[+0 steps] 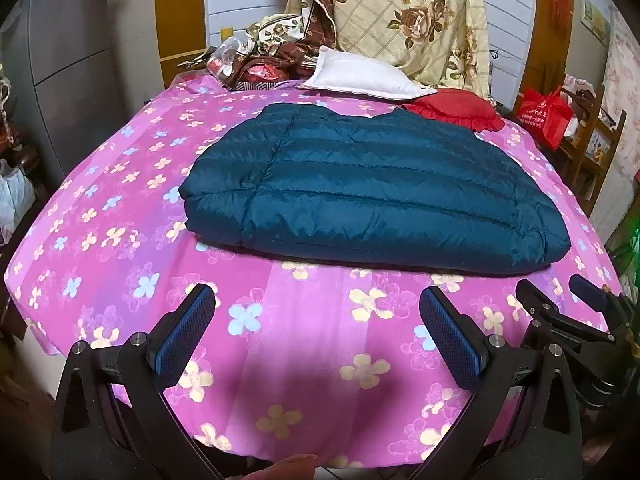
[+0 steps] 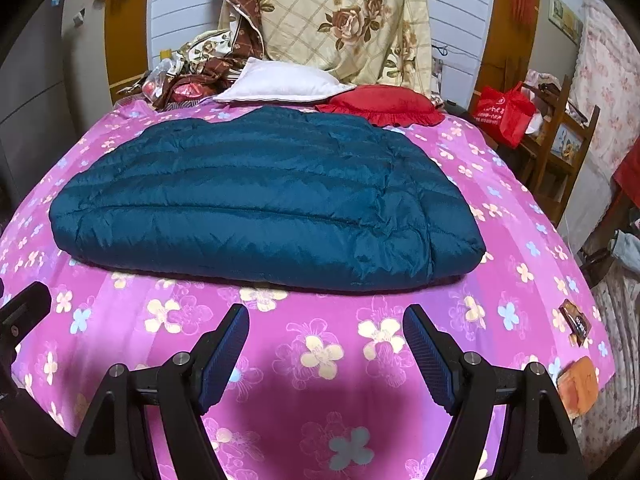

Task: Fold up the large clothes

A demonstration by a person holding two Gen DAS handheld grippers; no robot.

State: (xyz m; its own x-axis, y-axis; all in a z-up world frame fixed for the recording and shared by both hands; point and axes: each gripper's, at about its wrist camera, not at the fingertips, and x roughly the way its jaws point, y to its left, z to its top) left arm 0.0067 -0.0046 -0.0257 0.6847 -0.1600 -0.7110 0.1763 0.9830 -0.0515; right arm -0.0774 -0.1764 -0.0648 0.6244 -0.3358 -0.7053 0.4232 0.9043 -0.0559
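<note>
- The teal quilted down jacket (image 1: 360, 184) (image 2: 256, 200) lies flat on the pink flowered bedsheet (image 1: 120, 220) (image 2: 500, 248), folded into a broad, thick bundle.
- Its puffy fabric is stitched in horizontal channels that run across its width.
- The near edge is a rounded, layered fold; the sides taper towards the far edge, where a shallow neckline notch shows.
- A folded-in panel with a vertical seam lies over its left part in the left wrist view.

red bag (image 2: 505, 112) | off the bed's far right corner | white print on it | too blurred to read
</note>
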